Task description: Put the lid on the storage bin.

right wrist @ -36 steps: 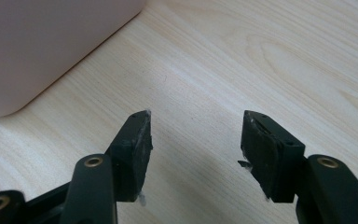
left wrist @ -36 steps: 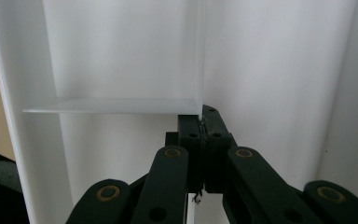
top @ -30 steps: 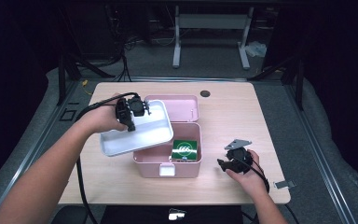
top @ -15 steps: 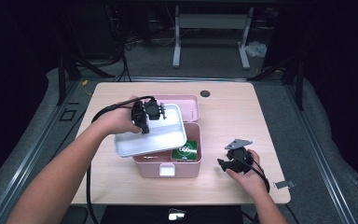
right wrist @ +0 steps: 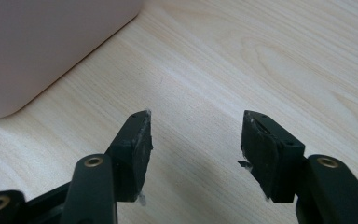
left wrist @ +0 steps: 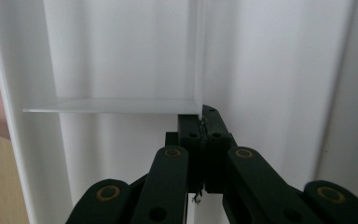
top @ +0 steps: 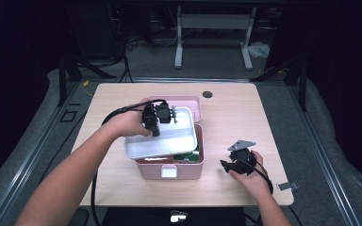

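Note:
A pink box stands open near the table's front, its pink lid lying behind it. My left gripper holds a white inner tray just above the box, shut on the tray's thin divider wall. The tray covers most of the box opening; a green item shows under its right edge. My right gripper rests on the table right of the box, open, with bare wood between its fingertips. The pink box corner lies ahead of it.
A small black round object sits near the table's far edge. A small metal clip lies at the front right corner. Cables trail from both grippers. The wooden table is bare at the right and far left.
My left gripper has carried the white tray rightward and down from the box's left side to over the box opening, hiding most of the green item. The right gripper has stayed put.

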The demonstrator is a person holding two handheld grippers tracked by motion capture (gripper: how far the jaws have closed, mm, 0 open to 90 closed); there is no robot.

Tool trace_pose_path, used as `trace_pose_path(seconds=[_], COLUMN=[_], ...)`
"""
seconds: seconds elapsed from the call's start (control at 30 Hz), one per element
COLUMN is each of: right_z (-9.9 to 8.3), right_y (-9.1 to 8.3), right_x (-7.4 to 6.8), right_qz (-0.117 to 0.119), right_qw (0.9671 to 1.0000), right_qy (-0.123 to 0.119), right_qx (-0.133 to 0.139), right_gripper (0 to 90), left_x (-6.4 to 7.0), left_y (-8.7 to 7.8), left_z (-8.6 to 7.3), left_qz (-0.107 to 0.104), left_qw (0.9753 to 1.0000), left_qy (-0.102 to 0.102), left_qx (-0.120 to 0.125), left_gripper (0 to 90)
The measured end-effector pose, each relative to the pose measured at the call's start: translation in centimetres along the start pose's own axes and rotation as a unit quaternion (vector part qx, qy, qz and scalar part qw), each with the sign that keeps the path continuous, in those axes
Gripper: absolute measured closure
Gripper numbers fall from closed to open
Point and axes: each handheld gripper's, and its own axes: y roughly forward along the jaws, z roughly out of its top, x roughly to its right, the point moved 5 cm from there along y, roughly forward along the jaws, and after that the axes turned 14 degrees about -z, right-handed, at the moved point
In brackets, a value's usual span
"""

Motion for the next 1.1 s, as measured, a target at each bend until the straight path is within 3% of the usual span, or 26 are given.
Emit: trace_pose_path(seconds=[0.1,0.7,0.83,1.1], right_z=[0.0,0.0,0.0,0.0], right_y=[0.0,0.0,0.0,0.0], right_x=[0.0,0.1,0.1,0.1], right_qz=[0.0,0.0,0.002,0.002], right_qw=[1.0,1.0,1.0,1.0], right_qy=[0.0,-0.002,-0.002,-0.001], right_qx=[0.0,0.001,0.002,0.001], right_gripper=[42.7,42.7,42.7,42.7], left_x=[0.2,1.2,1.2,1.3], left_y=[0.2,1.8,2.3,3.3], left_z=[0.4,2.3,2.3,2.2], left_qz=[0.001,-0.013,-0.016,-0.023], left_qw=[0.9999,0.999,0.9988,0.9983], left_qy=[0.014,0.043,0.046,0.053], left_qx=[0.005,0.001,-0.01,-0.001], left_gripper=[89.1,89.1,89.0,88.3])
